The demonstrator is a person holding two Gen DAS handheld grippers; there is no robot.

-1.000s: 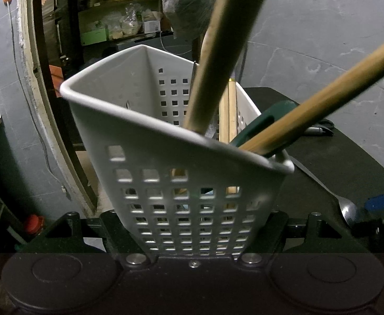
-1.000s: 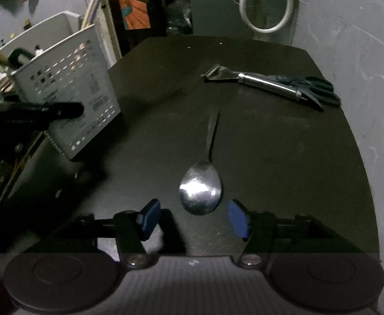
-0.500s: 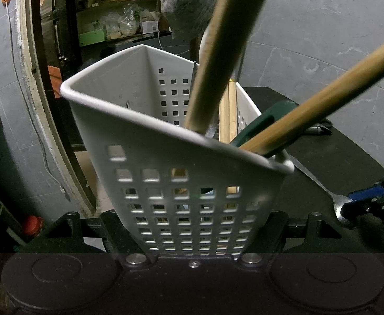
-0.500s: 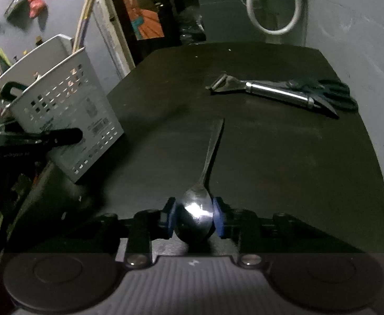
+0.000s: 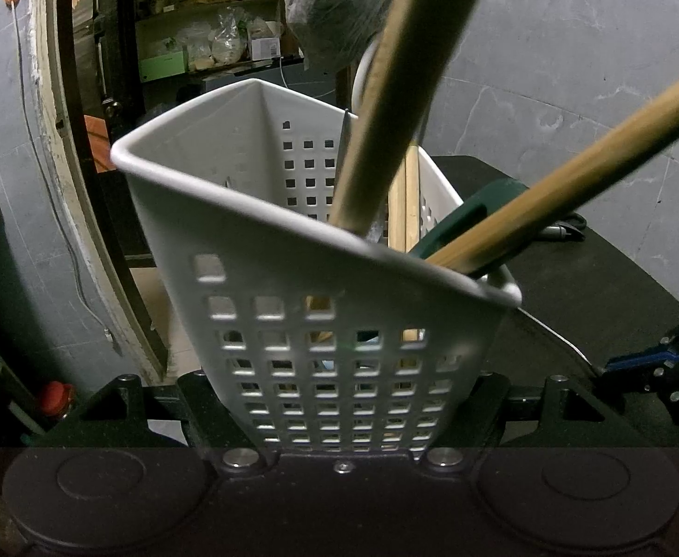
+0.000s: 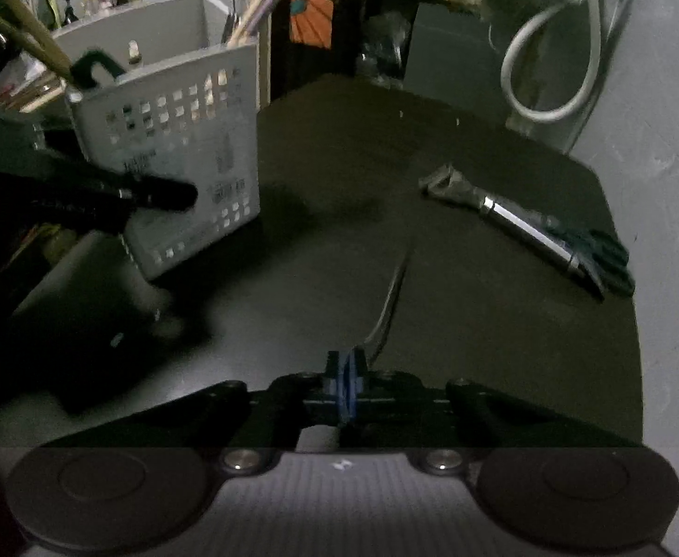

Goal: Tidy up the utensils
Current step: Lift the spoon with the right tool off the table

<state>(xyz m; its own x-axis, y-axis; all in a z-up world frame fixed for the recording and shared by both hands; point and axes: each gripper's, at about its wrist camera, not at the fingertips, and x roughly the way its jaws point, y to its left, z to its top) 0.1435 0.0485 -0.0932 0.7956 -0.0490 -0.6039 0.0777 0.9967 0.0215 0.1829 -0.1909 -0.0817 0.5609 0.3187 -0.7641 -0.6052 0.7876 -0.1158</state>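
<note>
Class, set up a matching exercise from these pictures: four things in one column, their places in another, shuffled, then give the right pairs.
Things
1. spoon
2. white basket
3. peeler
4. wooden handles

Places
A. standing in the basket
B. lying on the black table, beside the scissors
C. between the right gripper's blue pads
D. gripped by the left gripper

Pairs: 1-C, 2-D, 3-B, 4-A

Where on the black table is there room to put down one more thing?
Bare table lies between the white basket and the peeler, and along the far edge. It is crowded by the basket, held by the left gripper, and where the right gripper pinches the spoon.
</note>
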